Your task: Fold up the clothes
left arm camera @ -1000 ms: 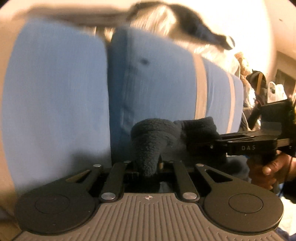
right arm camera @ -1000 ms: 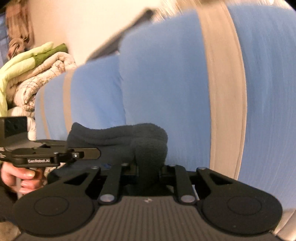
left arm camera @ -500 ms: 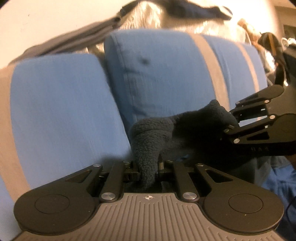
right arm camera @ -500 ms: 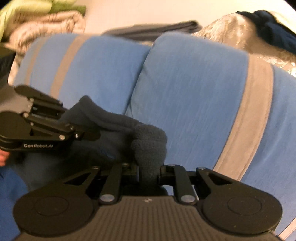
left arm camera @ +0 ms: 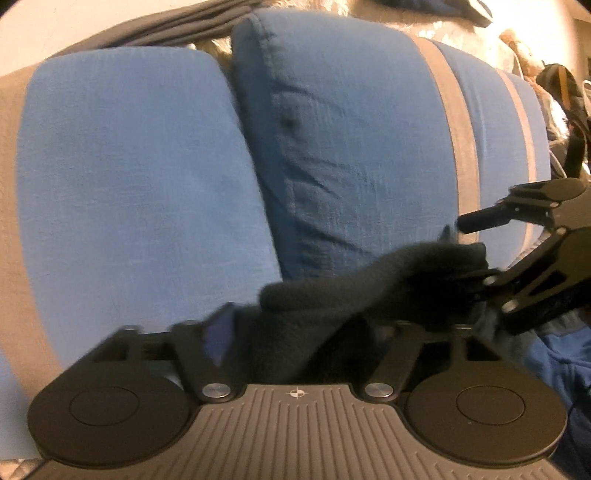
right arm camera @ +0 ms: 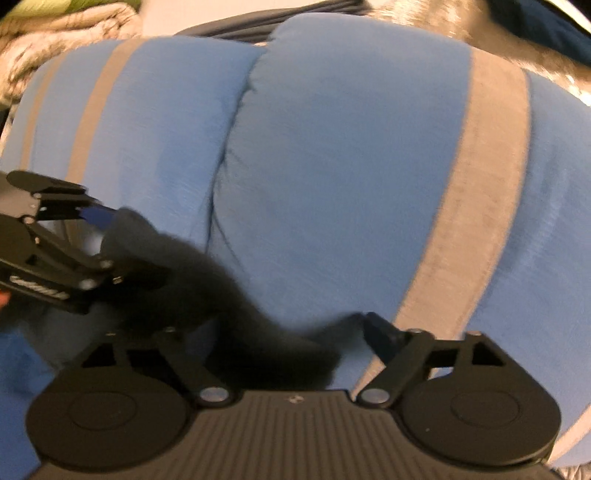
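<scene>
Your left gripper (left arm camera: 310,332): fingers spread wide apart, links splayed at the lower centre of the left wrist view. The dark fuzzy fleece garment (left arm camera: 369,295) lies between them and over the near end of the gripper, but neither finger presses on it. The left fingertip (left arm camera: 218,332) is blurred.

Your right gripper (right arm camera: 266,325): fingers likewise spread apart, lower centre of the right wrist view. The same garment (right arm camera: 207,295) drapes across the gap; the right fingertip (right arm camera: 376,332) stands clear of the cloth, and the left one is hidden under the fleece.

In the left wrist view your right gripper (left arm camera: 476,251) enters from the right edge, one finger above the garment's bunched end and one below it, with a visible gap. In the right wrist view your left gripper (right arm camera: 99,240) enters from the left edge, open in the same way around the other end of the garment.

The garment stretches as a loose band from lower centre toward each frame's side. Whether it rests on the seat or hangs free, you cannot tell.

Behind it: blue sofa back cushions with grey stripes (left arm camera: 351,147) fill the middle of both views. A pale patterned blanket (right arm camera: 55,33) sits at the upper left of the right wrist view.
</scene>
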